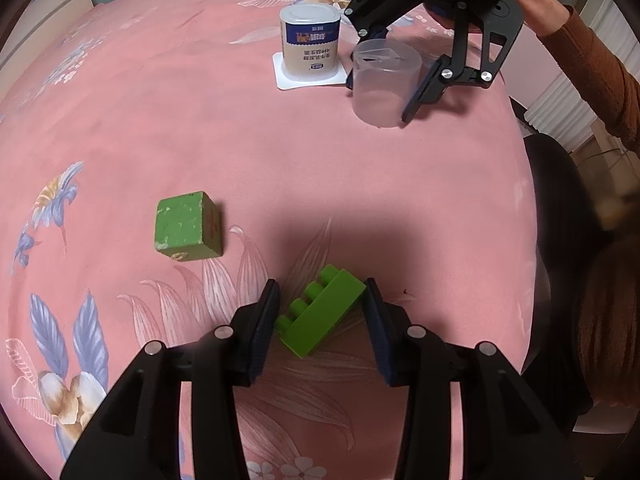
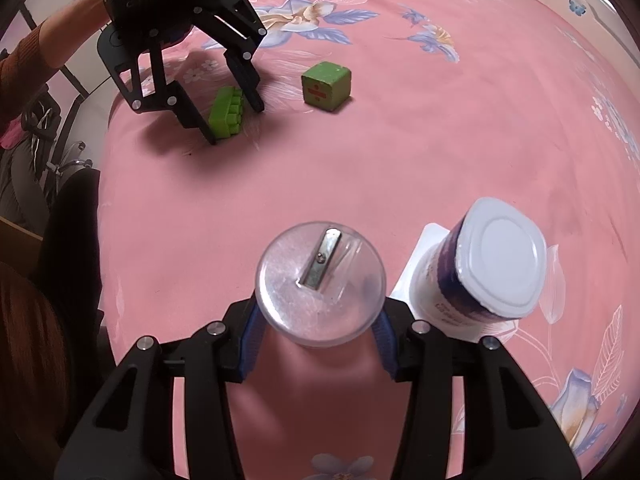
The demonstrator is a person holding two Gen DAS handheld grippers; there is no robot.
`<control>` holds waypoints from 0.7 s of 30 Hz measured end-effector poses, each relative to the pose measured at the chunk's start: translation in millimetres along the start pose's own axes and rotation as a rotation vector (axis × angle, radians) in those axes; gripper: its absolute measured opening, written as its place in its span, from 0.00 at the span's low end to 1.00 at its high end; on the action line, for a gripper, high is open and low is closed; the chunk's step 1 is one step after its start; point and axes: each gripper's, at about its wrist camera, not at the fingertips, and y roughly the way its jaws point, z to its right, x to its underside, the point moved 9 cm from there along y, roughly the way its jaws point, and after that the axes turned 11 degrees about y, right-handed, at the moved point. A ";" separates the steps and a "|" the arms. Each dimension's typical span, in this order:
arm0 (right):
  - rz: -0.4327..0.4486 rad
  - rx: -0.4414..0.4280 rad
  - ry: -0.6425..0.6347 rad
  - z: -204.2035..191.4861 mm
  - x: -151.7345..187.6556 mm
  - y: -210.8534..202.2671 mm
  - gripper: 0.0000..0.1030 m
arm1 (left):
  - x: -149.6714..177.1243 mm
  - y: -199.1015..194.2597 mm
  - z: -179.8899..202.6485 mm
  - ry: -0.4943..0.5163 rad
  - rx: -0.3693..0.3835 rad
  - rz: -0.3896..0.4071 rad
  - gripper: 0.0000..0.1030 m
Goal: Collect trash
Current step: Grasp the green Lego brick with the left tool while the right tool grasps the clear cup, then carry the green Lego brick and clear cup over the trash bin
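Note:
A green toy brick (image 1: 322,312) lies on the pink flowered tablecloth between the fingers of my left gripper (image 1: 322,320); the jaws stand open on either side, close to its ends. It also shows in the right wrist view (image 2: 227,112), with the left gripper (image 2: 236,124) around it. My right gripper (image 2: 318,344) is shut on a clear round pencil-sharpener tub (image 2: 320,284), which stands on the table; the tub shows in the left wrist view (image 1: 384,82) between the right gripper's fingers (image 1: 416,100). A green wooden cube (image 1: 186,226) sits left of the brick (image 2: 326,86).
An upside-down yogurt cup (image 1: 310,42) stands on its white lid beside the tub (image 2: 494,260). The table's edge (image 1: 532,216) runs down the right, with a dark chair beyond it. The person's sleeve (image 1: 592,72) reaches in at upper right.

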 end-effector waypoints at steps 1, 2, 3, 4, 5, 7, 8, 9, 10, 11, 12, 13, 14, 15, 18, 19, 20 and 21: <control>-0.002 0.000 -0.007 -2.5 0.7 -0.8 0.47 | 0.0 -1.0 1.4 0.001 -0.004 -0.001 0.43; -0.005 -0.001 -0.011 -4.6 1.4 -1.9 0.47 | 0.3 -2.0 2.6 0.001 -0.004 -0.003 0.43; -0.008 0.000 -0.015 -5.8 2.0 -2.7 0.47 | 0.6 -2.8 4.4 0.002 -0.007 -0.006 0.43; -0.012 0.003 -0.018 -7.0 2.7 -3.4 0.47 | -0.1 -3.4 6.3 0.002 -0.009 -0.007 0.43; -0.018 0.005 -0.025 -9.5 4.2 -4.4 0.47 | -0.5 -4.8 7.9 0.001 -0.010 -0.006 0.43; -0.021 0.006 -0.028 -12.4 5.6 -6.9 0.47 | -1.6 -7.1 10.7 0.000 -0.017 -0.006 0.43; -0.021 0.009 -0.032 -14.2 6.6 -8.4 0.47 | -2.3 -8.1 11.9 0.000 -0.020 -0.006 0.43; -0.020 0.011 -0.033 -15.0 6.6 -9.8 0.47 | -3.6 -10.0 14.4 0.005 -0.023 -0.006 0.43; -0.020 0.011 -0.035 -16.8 7.0 -11.8 0.47 | -5.4 -11.2 15.3 0.005 -0.025 -0.006 0.43; -0.020 0.014 -0.039 -18.7 7.7 -13.8 0.47 | -7.1 -13.3 17.0 0.005 -0.028 -0.006 0.43; -0.020 0.015 -0.041 -20.0 8.1 -15.4 0.47 | -8.1 -15.5 18.1 0.008 -0.031 -0.006 0.43; -0.021 0.016 -0.046 -22.5 8.9 -17.7 0.47 | -8.9 -17.7 18.9 0.009 -0.033 -0.004 0.43; -0.020 0.020 -0.050 -24.1 9.0 -20.2 0.47 | -10.6 -20.1 20.5 0.010 -0.037 -0.005 0.43; -0.018 0.022 -0.050 -25.3 9.4 -22.6 0.47 | -10.7 -22.1 20.5 0.011 -0.041 -0.003 0.43; -0.012 0.028 -0.058 -30.4 10.9 -31.3 0.47 | -15.7 -27.4 25.9 0.019 -0.048 -0.001 0.43; -0.011 0.031 -0.061 -32.0 11.7 -34.1 0.47 | -16.5 -28.6 27.6 0.020 -0.049 -0.004 0.43; -0.011 0.031 -0.066 -34.6 13.0 -37.2 0.47 | -18.6 -30.7 30.6 0.024 -0.051 -0.005 0.43; -0.013 0.034 -0.073 -37.2 14.7 -40.4 0.47 | -20.8 -32.7 33.6 0.029 -0.054 -0.004 0.43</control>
